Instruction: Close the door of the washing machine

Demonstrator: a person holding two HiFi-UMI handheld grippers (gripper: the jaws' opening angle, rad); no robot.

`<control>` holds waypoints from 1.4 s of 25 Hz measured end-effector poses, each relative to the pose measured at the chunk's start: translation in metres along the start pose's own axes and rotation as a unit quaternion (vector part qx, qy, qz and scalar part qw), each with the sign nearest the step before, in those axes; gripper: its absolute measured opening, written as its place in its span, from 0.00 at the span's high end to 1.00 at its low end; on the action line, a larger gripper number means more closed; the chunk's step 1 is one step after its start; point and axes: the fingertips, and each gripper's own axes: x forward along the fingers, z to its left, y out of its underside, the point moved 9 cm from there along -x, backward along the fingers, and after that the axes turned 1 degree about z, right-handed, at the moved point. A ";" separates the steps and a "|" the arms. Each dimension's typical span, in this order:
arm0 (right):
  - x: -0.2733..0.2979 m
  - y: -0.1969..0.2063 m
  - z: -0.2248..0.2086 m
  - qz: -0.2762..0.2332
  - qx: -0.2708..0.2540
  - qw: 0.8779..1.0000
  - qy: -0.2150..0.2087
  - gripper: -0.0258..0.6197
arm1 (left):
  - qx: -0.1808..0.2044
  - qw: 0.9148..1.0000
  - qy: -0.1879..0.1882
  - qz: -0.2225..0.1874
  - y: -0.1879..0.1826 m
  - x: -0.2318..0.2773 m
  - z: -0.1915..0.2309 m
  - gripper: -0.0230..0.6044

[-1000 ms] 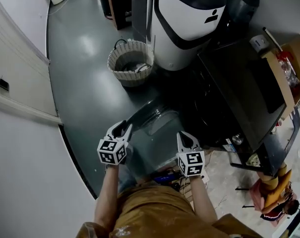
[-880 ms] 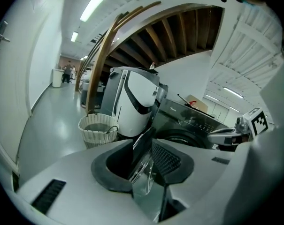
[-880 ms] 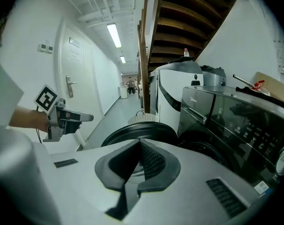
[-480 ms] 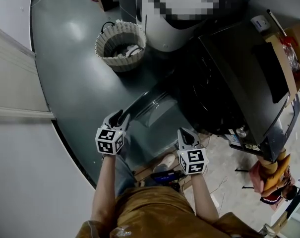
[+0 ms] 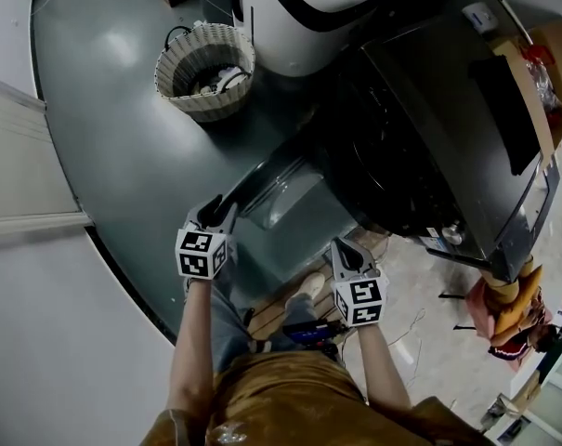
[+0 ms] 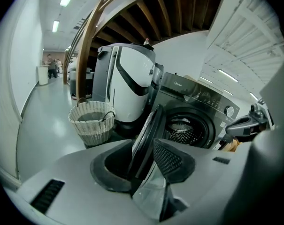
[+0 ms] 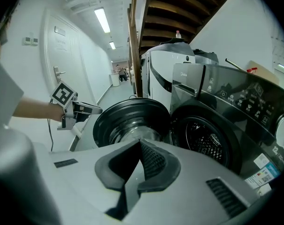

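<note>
The dark front-loading washing machine (image 5: 429,137) stands at the right with its round door (image 5: 281,198) swung wide open toward me. My left gripper (image 5: 215,215) is at the door's outer rim; its jaws are opening. In the left gripper view the door (image 6: 149,125) shows edge-on in line with the gap of the left gripper (image 6: 144,146); I cannot tell if it touches. The right gripper (image 5: 347,252) hangs in front of the drum opening (image 7: 207,142), apart from the door (image 7: 130,121). The right gripper (image 7: 141,144) looks shut and empty.
A woven basket (image 5: 204,71) sits on the grey floor beyond the door. A big white machine (image 5: 299,7) stands next to the washer. A cardboard box (image 5: 541,91) lies on top at the far right. My feet and a wooden pallet (image 5: 271,319) are below the door.
Both grippers have sunk lower and now sit closer to the open door. The left jaws have spread a little. The door has not swung.
</note>
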 end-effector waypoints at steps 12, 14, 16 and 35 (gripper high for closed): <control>0.000 0.006 -0.004 0.001 -0.003 1.000 0.000 0.94 | 0.039 0.999 0.003 0.031 0.005 0.019 -0.001 0.71; -0.001 0.008 -0.006 0.001 -0.001 1.000 0.003 0.94 | 0.041 0.999 -0.001 0.033 0.006 0.020 -0.001 0.73; -0.004 0.010 -0.008 0.001 0.001 1.000 0.006 0.94 | 0.043 0.998 -0.005 0.034 0.005 0.020 -0.002 0.73; -0.035 0.019 -0.017 -0.014 0.005 1.000 0.011 0.94 | 0.035 0.998 -0.010 0.055 0.012 0.016 -0.023 0.74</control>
